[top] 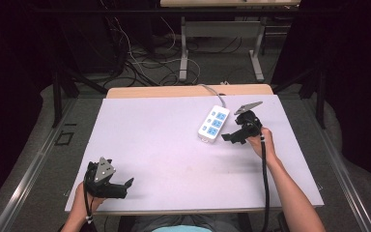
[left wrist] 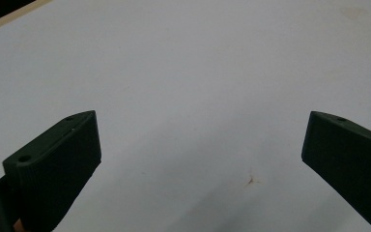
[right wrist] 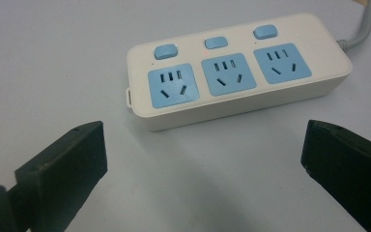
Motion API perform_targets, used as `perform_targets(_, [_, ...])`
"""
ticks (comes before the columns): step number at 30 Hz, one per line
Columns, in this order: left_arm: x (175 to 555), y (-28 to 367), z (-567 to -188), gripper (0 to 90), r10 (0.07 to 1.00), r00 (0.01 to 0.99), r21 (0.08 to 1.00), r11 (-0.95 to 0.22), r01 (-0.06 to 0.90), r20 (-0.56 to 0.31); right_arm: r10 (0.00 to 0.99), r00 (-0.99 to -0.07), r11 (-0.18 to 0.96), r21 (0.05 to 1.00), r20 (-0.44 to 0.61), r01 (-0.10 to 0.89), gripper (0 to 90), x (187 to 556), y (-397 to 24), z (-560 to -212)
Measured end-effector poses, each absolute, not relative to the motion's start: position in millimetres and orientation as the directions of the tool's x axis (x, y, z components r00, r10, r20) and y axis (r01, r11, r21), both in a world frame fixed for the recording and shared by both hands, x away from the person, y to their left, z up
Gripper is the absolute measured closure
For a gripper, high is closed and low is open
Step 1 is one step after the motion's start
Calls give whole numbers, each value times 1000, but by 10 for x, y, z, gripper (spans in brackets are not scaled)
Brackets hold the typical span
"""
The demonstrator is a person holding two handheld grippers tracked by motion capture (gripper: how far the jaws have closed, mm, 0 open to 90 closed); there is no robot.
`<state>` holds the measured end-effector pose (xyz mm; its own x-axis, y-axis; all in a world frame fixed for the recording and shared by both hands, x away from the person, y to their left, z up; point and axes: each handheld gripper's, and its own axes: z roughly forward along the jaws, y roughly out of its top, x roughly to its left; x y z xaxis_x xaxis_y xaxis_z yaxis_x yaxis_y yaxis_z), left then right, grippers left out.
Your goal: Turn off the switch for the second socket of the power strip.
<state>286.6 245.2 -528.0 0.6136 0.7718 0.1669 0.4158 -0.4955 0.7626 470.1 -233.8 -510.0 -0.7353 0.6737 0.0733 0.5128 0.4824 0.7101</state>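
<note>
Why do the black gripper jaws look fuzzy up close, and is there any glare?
In the right gripper view the power strip is sharp while the near jaws blur; in the left gripper view the table is evenly lit, without glare; the high view's surroundings are dark.

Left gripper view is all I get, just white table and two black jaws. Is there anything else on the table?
Observer: Yes, a white power strip with blue sockets lies toward the far right.
Operator: Is anyone near it?
Observer: The right gripper points at it, jaws open, not touching.
Operator: How many sockets?
Observer: Three, each with a blue switch beside it.
Operator: Does it have a cord?
Observer: A grey cable runs off the table's far edge.
</note>
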Motion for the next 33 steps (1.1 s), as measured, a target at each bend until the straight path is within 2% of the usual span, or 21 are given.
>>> perform_targets(5, [2863, 2460, -5273, 1, 769, 612, 756, -508, 412, 183, 654, -754, 510, 703, 57, 496, 16, 4719, -2300, -5097])
perform_targets(10, [2860, 2442, -5281, 1, 770, 613, 758, -504, 415, 176, 655, -753, 493, 719, 65, 490, 14, 4777, -2289, -5029])
perform_targets(26, [2852, 2449, -5284, 1, 769, 616, 760, -502, 412, 174, 643, -755, 477, 704, 128, 526, 3, 4985, -2073, -4976])
perform_targets(33, [2853, 2439, -5281, 1, 763, 623, 755, -508, 416, 170, 641, -759, 492, 696, 119, 524, 11, 5063, -1992, -4969])
